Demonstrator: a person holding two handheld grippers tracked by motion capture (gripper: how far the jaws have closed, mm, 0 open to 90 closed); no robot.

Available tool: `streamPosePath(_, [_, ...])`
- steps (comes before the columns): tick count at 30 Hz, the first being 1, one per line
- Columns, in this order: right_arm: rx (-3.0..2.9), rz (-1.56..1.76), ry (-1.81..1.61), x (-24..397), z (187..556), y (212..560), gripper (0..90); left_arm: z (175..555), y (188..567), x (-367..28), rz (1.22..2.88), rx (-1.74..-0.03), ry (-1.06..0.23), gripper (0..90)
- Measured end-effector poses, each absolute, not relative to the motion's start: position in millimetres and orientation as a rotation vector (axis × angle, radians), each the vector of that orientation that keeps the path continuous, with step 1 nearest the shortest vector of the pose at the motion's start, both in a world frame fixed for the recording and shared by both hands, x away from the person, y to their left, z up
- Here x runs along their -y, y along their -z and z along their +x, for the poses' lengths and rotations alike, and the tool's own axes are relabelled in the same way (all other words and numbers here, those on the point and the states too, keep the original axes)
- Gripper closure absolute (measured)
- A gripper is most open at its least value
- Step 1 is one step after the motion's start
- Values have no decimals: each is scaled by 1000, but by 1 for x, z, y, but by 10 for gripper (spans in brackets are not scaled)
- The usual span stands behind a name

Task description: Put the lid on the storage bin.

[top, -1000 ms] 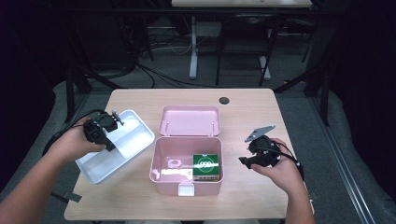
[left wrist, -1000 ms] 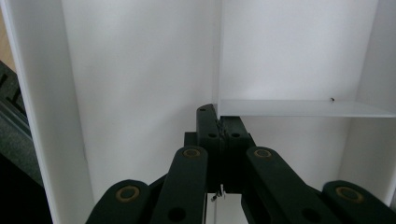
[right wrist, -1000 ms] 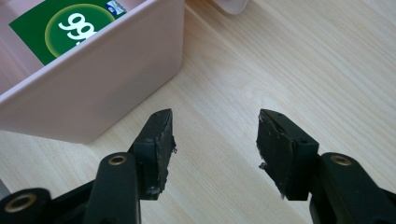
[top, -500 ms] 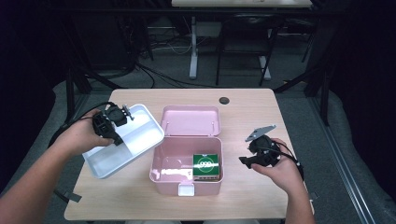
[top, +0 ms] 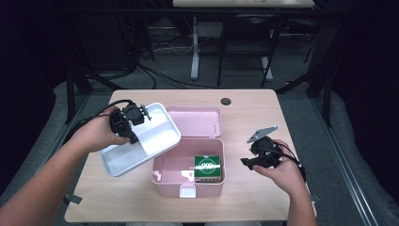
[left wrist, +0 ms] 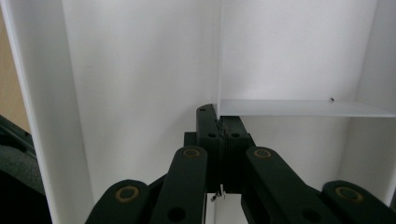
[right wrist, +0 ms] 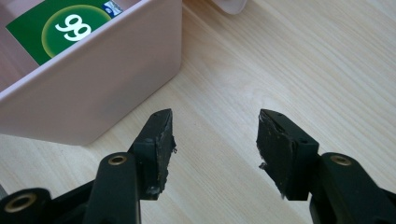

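The left gripper (top: 133,114), jaws clamped on a divider wall of the white tray (top: 141,141), now carries the tray lifted and tilted, its corner overlapping the open pink box (top: 188,167); a second ago the tray lay farther left. The right gripper (top: 249,162) rests unmoved, jaws parted and empty, beside the box.

Left tool (top: 133,118) grips a white divided plastic tray (top: 141,141), tilted over an open pink plastic box (top: 188,162) on the wooden tabletop (top: 254,113).
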State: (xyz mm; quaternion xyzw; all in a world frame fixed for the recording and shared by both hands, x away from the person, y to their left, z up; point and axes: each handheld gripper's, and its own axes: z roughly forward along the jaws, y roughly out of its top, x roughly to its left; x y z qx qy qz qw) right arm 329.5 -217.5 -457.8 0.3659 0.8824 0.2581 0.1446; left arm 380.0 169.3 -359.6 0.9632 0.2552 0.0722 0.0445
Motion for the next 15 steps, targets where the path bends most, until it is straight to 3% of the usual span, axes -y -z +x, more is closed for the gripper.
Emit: streamPosePath(15, [-2541, 1053, -740, 218, 330, 459, 454, 379, 358, -129, 3007, -583, -230, 894])
